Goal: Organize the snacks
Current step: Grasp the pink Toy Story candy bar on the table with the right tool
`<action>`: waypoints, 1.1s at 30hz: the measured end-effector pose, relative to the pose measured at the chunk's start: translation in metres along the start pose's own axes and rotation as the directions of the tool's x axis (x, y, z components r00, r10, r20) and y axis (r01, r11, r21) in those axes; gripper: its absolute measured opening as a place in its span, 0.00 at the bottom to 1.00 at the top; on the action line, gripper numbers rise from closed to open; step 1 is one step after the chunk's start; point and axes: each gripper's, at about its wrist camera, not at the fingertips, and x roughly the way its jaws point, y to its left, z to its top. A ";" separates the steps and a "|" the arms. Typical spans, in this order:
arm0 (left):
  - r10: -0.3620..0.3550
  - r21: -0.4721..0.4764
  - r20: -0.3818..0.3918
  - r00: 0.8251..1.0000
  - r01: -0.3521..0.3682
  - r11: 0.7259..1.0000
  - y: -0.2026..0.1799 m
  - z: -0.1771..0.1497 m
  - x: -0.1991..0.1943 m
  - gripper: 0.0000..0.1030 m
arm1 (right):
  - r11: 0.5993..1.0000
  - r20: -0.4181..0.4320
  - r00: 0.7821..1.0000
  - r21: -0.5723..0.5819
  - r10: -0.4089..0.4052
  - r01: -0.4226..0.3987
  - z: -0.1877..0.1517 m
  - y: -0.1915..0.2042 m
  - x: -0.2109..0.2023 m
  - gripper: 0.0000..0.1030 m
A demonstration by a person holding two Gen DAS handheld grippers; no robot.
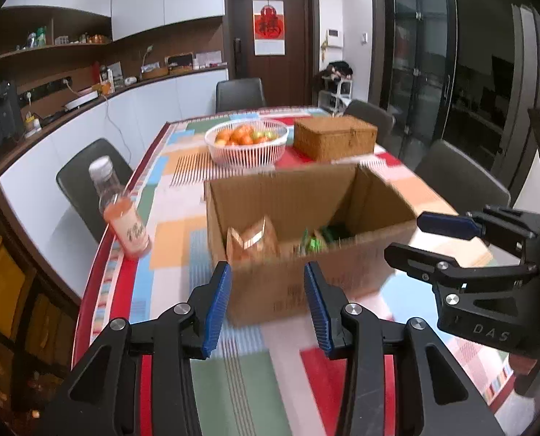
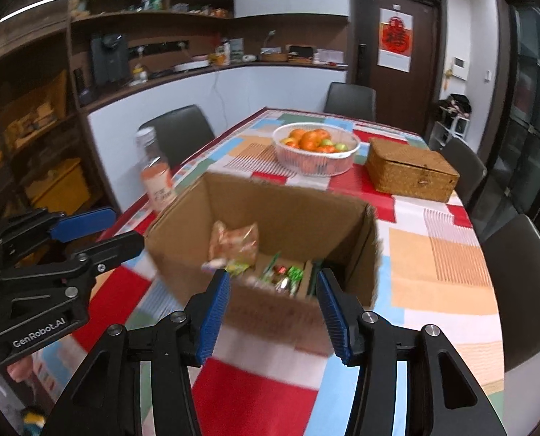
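At frame centre in both views, an open cardboard box [image 1: 306, 254] stands on the patchwork-covered bench [image 1: 182, 218], holding an orange snack bag [image 2: 233, 241] and green-wrapped sweets [image 2: 288, 276] on its floor. Beyond it sit a white basket [image 1: 246, 145] of oranges and a closed wicker case [image 1: 333, 138]; a pink drink bottle [image 1: 123, 214] stands left. Left gripper [image 1: 268, 309] and right gripper [image 2: 273, 314] both have jaws apart, gripping nothing.

Left gripper [image 1: 268, 305]: jaws parted, nothing between the blue pads, pointing forward and downward. Right gripper [image 2: 273, 314]: jaws parted, empty, alongside the left, same downward pitch.
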 end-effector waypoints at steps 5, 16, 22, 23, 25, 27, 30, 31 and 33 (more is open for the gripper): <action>0.006 0.003 -0.065 0.998 -0.006 1.000 -0.001 -0.033 -0.006 0.40 | 0.998 -0.066 0.996 -0.040 0.053 -0.056 -0.030 0.021 -0.001 0.49; 0.004 -0.020 -0.234 0.972 -0.009 1.000 -0.002 -0.100 0.005 0.41 | 0.982 -0.266 0.956 -0.106 0.124 -0.157 -0.091 0.049 0.020 0.49; -0.010 -0.001 -0.308 0.951 0.011 1.000 -0.011 -0.125 0.007 0.41 | 0.972 -0.373 0.915 -0.108 0.154 -0.208 -0.119 0.057 0.028 0.49; -0.013 -0.001 -0.317 0.948 0.014 1.000 -0.012 -0.128 0.007 0.41 | 0.970 -0.390 0.907 -0.105 0.161 -0.217 -0.123 0.059 0.029 0.49; -0.018 0.000 -0.337 0.941 0.019 1.000 -0.013 -0.135 0.008 0.41 | 0.965 -0.428 0.886 -0.099 0.179 -0.244 -0.131 0.062 0.032 0.49; -0.020 0.003 -0.357 0.934 0.023 1.000 -0.015 -0.141 0.008 0.42 | 0.957 -0.468 0.863 -0.107 0.190 -0.268 -0.141 0.068 0.035 0.49; -0.021 0.004 -0.383 0.924 0.024 1.000 -0.015 -0.149 0.009 0.43 | 0.950 -0.505 0.841 -0.119 0.194 -0.290 -0.150 0.074 0.037 0.49; -0.019 0.002 -0.390 0.921 0.021 1.000 -0.014 -0.151 0.009 0.43 | 0.946 -0.518 0.832 -0.121 0.198 -0.300 -0.154 0.077 0.039 0.49; -0.015 0.001 -0.402 0.916 0.017 1.000 -0.012 -0.154 0.010 0.45 | 0.942 -0.536 0.821 -0.128 0.196 -0.309 -0.157 0.081 0.042 0.49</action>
